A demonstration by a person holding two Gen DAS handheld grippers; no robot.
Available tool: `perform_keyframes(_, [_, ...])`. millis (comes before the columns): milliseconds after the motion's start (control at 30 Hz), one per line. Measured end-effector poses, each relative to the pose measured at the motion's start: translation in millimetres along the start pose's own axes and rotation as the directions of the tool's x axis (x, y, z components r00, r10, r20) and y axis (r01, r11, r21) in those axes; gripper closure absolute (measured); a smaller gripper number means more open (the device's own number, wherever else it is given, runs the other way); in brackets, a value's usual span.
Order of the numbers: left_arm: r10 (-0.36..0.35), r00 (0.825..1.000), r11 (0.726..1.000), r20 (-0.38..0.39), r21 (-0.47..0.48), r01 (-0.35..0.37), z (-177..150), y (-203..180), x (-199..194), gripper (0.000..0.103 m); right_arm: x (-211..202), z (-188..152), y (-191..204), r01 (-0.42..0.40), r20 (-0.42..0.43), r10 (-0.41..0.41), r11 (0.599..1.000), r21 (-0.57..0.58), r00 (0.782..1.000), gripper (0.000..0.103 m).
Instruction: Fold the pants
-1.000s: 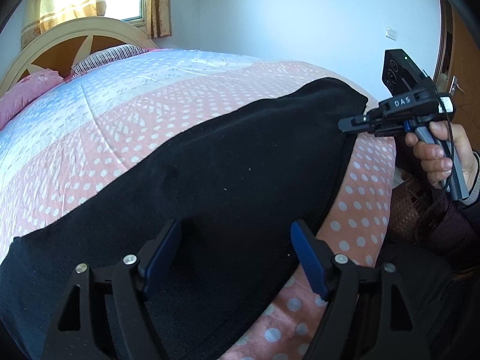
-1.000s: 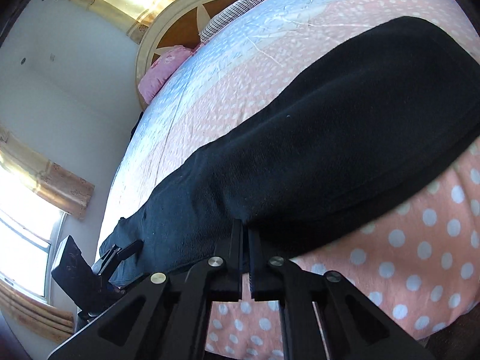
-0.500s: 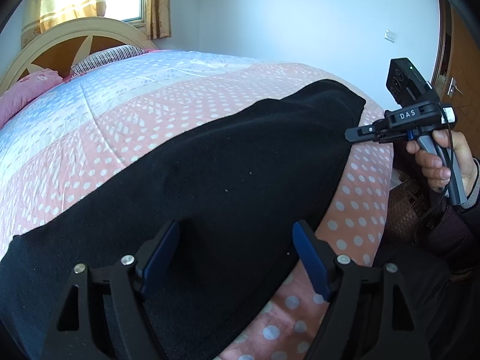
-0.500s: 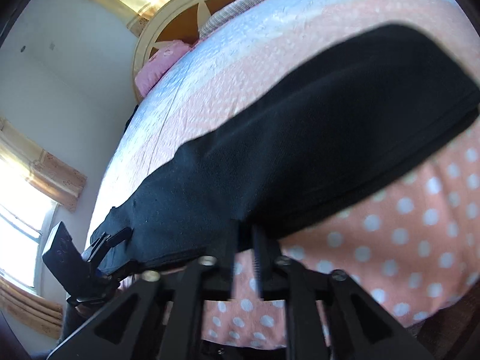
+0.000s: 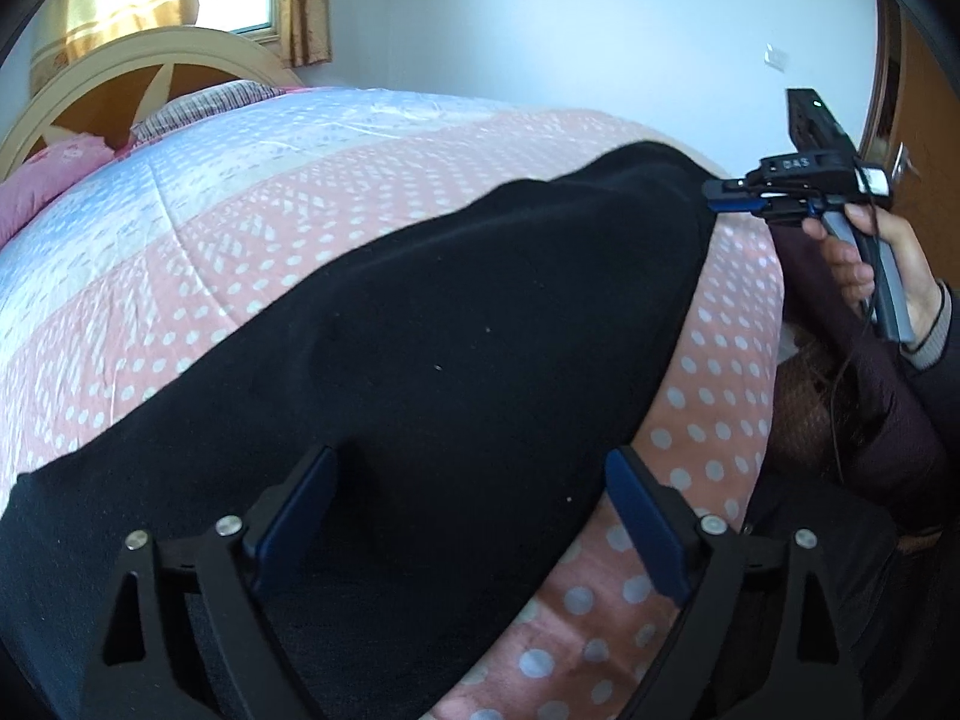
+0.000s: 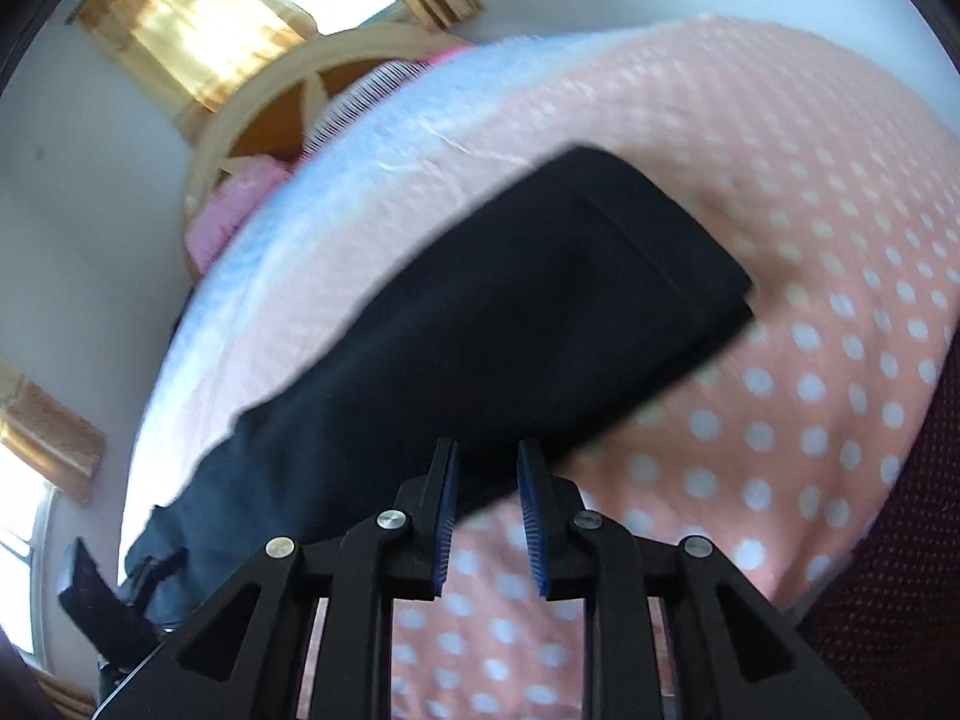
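Both grippers have let go of the black pants [image 5: 456,360], which lie lengthwise along the near edge of the bed [image 5: 252,228], one lengthwise fold apparently done. The right gripper [image 6: 487,510] has parted its jaws slightly since a second ago and drawn back off the cloth; nothing sits between them. The left gripper [image 5: 468,516] has just widened further, hovering angled down over the fabric, gripping nothing. A hand [image 5: 870,264] steadies the right tool beyond the bed's corner.

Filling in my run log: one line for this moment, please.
black pants: flat on bed | left claw: open over them | right claw: open, empty
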State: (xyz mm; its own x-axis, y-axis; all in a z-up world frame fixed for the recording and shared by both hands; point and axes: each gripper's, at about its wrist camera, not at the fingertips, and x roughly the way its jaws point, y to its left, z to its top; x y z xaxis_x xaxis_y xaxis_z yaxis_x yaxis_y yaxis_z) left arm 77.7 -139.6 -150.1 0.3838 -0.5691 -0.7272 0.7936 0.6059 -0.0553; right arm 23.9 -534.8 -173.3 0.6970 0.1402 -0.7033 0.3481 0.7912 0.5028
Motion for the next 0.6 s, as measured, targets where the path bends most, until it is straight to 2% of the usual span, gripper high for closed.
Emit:
perform_keyframes(167, [-0.001, 1.0, 1.0, 0.007, 0.012, 0.001, -1, -3, -1, 0.01, -20, 0, 8, -0.009, 0.045, 0.01, 0.999, -0.037, 0.999, 0.082])
perform_keyframes(233, [-0.01, 1.0, 1.0, 0.011, 0.002, 0.01, -1, -1, -1, 0.01, -23, -2, 20, -0.029, 0.043, 0.031, 0.998, -0.064, 0.999, 0.082])
perform_keyframes(267, [-0.012, 1.0, 1.0, 0.015, -0.003, 0.012, -1, 0, -2, 0.009, -21, -3, 24, -0.014, 0.043, 0.017, 0.998, -0.066, 0.999, 0.082])
perform_keyframes(400, [-0.002, 1.0, 1.0, 0.027, -0.004, 0.002, -4, 0, -5, 0.01, -22, 3, 1, 0.08, 0.094, -0.085, 0.996, 0.047, 0.992, 0.082])
perform_keyframes(500, [0.017, 0.998, 1.0, 0.058, -0.001, -0.017, -4, -2, -9, 0.01, -25, 10, -20, 0.08, 0.111, -0.096, 0.987, 0.136, 0.989, 0.082])
perform_keyframes(600, [0.025, 0.996, 1.0, 0.081, -0.003, -0.025, 1, -3, -12, 0.01, -27, 17, -27, 0.072, 0.114, -0.089, 0.986, 0.149, 0.989, 0.082])
